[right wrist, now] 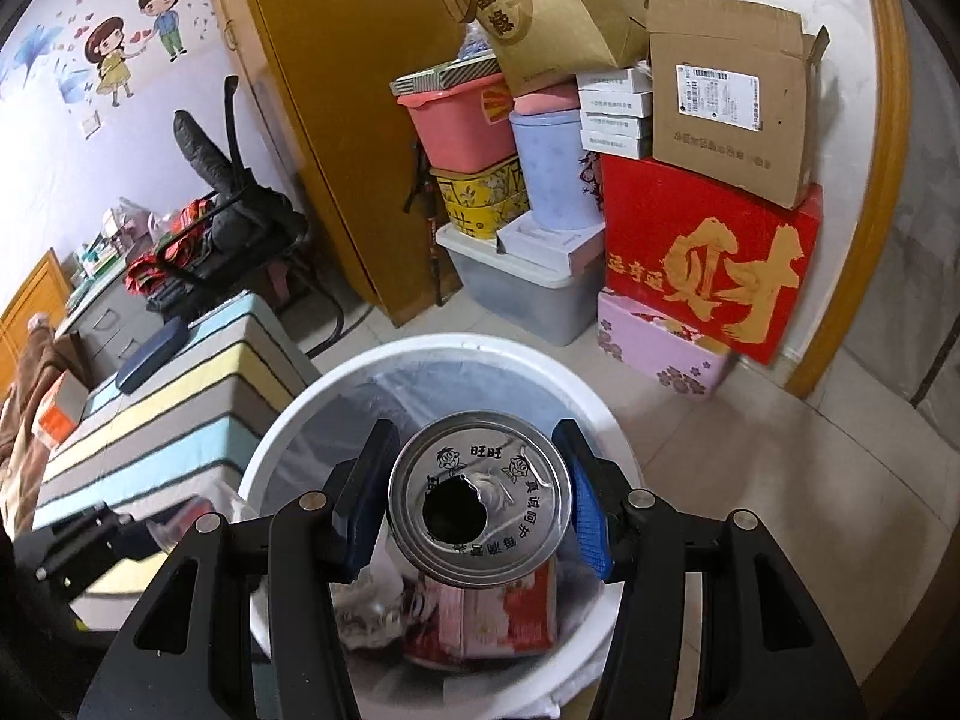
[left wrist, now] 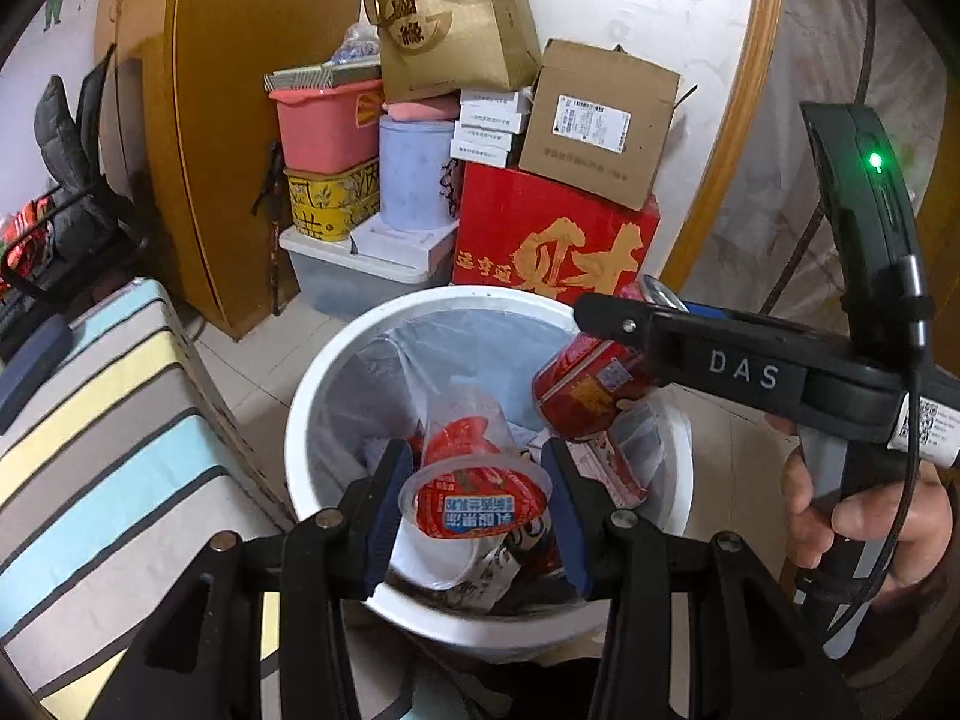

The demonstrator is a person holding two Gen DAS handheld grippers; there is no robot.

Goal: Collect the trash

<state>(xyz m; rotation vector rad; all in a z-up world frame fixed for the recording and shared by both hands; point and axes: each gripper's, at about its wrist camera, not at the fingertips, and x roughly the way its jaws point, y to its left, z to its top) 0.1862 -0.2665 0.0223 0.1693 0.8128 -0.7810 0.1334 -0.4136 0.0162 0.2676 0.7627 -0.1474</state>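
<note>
A: Biggest thing first, what's under me?

B: White trash bin (left wrist: 312, 396) with a clear liner, sitting on the tiled floor (right wrist: 750, 438). Both my grippers hang over its mouth. Striped cushion (left wrist: 108, 420) just beside it on my left, stack of boxes behind: red box (left wrist: 552, 240) with gold lettering, cardboard box (left wrist: 594, 120) on top, pink tub (left wrist: 324, 126), gold paper bag (left wrist: 456, 18).

A: Left gripper?

B: My left gripper (left wrist: 477, 501) has its jaws closed on a clear plastic cup (left wrist: 474, 498) with a red foil lid. Blue pads touch it on both sides. Cup is tilted, lid toward the camera, directly above the trash already in the bin.

A: Right one?

B: My right gripper (right wrist: 477, 495) holds a red can (right wrist: 480, 510). Jaws narrow, pads pressed on both sides of the can body. Silver top faces the lens, opening punched through, cartoon faces printed on it. From the left wrist view the can (left wrist: 591, 384) is tilted over the far right part of the bin, above the rim.

A: Inside the bin?

B: Red and white wrappers (right wrist: 498, 618) and crumpled packaging at the bottom. Can't tell what each piece is.
</note>
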